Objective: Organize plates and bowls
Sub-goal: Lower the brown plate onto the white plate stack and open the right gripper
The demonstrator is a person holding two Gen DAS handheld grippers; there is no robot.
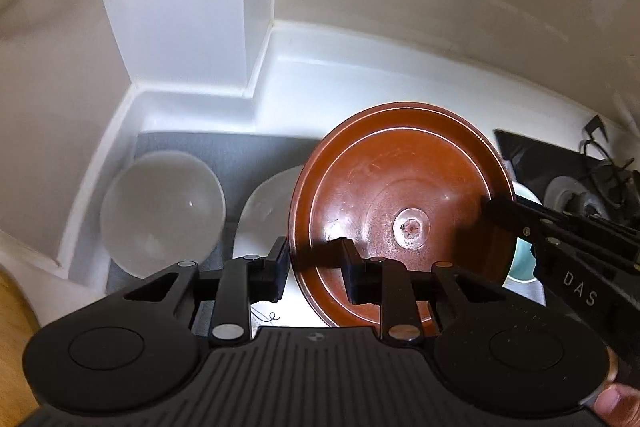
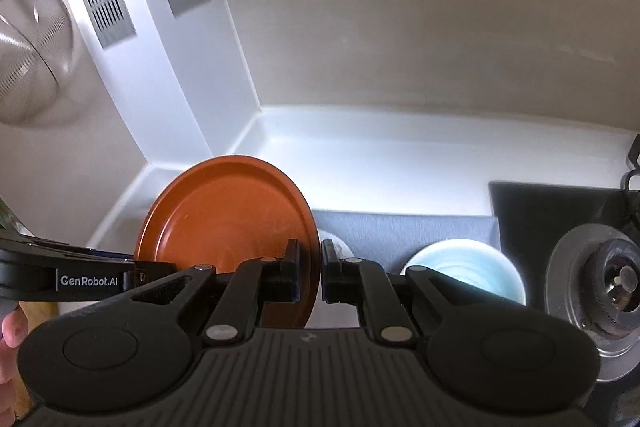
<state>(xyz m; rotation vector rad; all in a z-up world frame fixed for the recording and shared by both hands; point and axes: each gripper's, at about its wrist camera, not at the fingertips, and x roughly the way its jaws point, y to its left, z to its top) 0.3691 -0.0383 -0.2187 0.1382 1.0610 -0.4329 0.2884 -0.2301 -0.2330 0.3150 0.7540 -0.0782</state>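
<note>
A brown plate (image 1: 400, 187) stands on edge above the grey mat (image 1: 248, 155); its underside faces the left wrist view. My right gripper (image 2: 320, 267) is shut on the plate's rim (image 2: 224, 211) and shows in the left wrist view (image 1: 520, 223). My left gripper (image 1: 314, 267) straddles the plate's left rim with a gap still showing; its fingers are open. A frosted bowl (image 1: 162, 213) lies upside down on the mat at the left. A white bowl (image 1: 264, 215) sits behind the plate. A light blue bowl (image 2: 468, 267) sits at the right.
A white counter (image 2: 400, 163) runs to a corner with a white pillar (image 1: 180, 7). A gas burner (image 2: 600, 279) on a black hob is at the right. A metal strainer (image 2: 28, 55) hangs at the upper left. A wooden board edge (image 1: 16, 327) is at the lower left.
</note>
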